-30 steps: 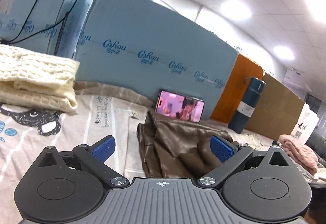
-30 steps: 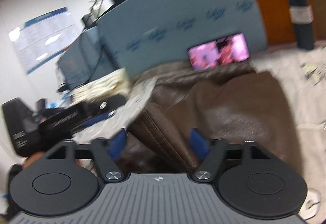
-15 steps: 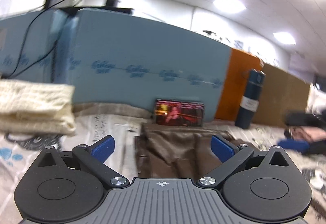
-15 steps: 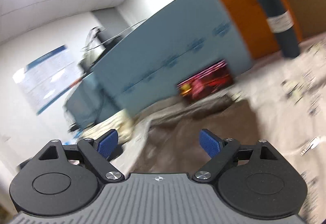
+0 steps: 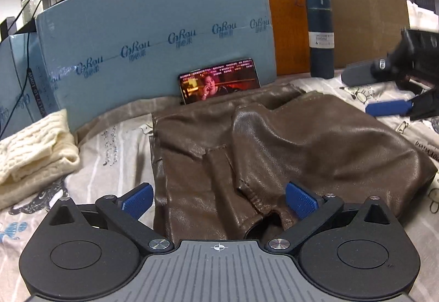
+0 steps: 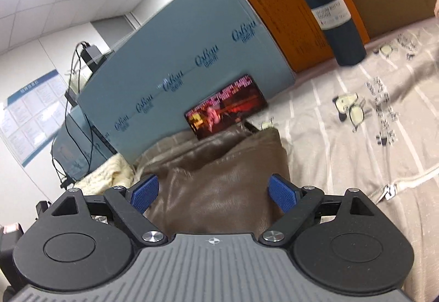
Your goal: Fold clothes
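Observation:
A brown leather garment (image 5: 274,143) lies crumpled on the printed bed sheet (image 5: 115,143), its hem and a sleeve towards me. My left gripper (image 5: 218,199) hovers open just over its near edge, with nothing between the blue pads (image 5: 137,199). In the right wrist view the same garment (image 6: 219,181) lies under my right gripper (image 6: 213,193), whose jaws stand wide and grip nothing. The right gripper (image 5: 378,90) also shows at the right edge of the left wrist view, beside the garment's far right side.
A folded cream knit sweater (image 5: 30,148) lies at the left. A phone (image 5: 219,82) playing a video leans on blue foam boards (image 5: 153,36) behind the garment. A dark blue bottle (image 5: 319,33) stands before an orange board (image 5: 288,22). Bare sheet (image 6: 356,137) stretches to the right.
Both views have rolled and shifted across the bed. The right jaws have spread wider. The right gripper has come into the left wrist view at the right.

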`<state>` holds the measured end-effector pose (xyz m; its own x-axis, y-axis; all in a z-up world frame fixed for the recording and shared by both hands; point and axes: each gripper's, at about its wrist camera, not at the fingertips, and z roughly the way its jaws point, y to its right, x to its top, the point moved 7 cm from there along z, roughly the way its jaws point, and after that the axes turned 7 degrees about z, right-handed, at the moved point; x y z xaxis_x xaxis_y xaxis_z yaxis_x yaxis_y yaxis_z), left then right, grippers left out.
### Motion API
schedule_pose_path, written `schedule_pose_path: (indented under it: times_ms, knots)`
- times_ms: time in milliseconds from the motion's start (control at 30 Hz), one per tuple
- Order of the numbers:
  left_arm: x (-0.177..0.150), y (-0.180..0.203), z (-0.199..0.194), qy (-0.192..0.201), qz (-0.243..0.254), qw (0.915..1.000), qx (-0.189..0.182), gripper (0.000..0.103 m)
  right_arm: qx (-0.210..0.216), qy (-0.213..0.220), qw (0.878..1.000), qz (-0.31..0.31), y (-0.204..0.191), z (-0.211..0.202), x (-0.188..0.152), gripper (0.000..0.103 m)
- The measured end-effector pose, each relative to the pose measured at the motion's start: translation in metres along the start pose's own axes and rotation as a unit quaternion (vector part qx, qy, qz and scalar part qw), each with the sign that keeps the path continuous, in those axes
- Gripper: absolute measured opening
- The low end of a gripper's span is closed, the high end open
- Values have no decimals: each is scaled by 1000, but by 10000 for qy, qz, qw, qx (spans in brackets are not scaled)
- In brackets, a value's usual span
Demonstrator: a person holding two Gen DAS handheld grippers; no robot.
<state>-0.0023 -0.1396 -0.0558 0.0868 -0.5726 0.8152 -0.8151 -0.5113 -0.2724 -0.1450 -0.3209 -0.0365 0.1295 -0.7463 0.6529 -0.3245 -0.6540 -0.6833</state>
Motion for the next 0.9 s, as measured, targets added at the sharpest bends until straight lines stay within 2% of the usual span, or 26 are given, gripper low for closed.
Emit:
schedule_pose_path:
  times_ms: [67, 100, 133, 167, 233, 333, 467, 567, 600, 667, 733, 900]
  knots:
    - [0, -6, -5, 23, -234, 9997, -87, 103, -4, 18, 10000, 20, 1, 0, -1, 87]
    - [-1, -13, -10, 27, -549, 9983, -216, 103, -6, 27, 10000, 30, 1, 0, -1, 87]
    - [-2, -22, -16, 37, -1014, 9940, -397, 103, -9, 36, 10000, 40, 1, 0, -1, 87]
    - [-5, -34, -23, 41, -1574, 9858, -575, 103, -20, 73, 9999, 74, 2, -1, -1, 87]
    - [-12, -57, -38, 36, -2669, 9597, -881, 103, -100, 123, 9998, 134, 5, -2, 0, 87]
    - [-27, -70, -56, -149, -3598, 9239, -1294, 103, -304, 168, 9992, 216, 11, -1, 2, 87]
    - [-47, -62, -67, -522, -4184, 8902, -1726, 103, -445, 203, 9979, 423, 20, 0, 4, 87]
    - [-56, -47, -67, -798, -4542, 8597, -2197, 103, -537, 212, 9970, 519, 27, 1, 5, 88]
    - [-56, -42, -66, -844, -4557, 8548, -2334, 103, -513, 149, 9969, 582, 29, 3, 5, 88]
    - [-56, -34, -61, -860, -4409, 8608, -2394, 103, -466, 23, 9964, 709, 33, 6, 4, 88]
    - [-54, -31, -57, -704, -4292, 8690, -2360, 103, -548, -62, 9952, 810, 38, 10, 3, 88]
    - [-48, -35, -36, -283, -4403, 8685, -2260, 103, -380, -243, 9938, 1011, 43, 16, 3, 88]
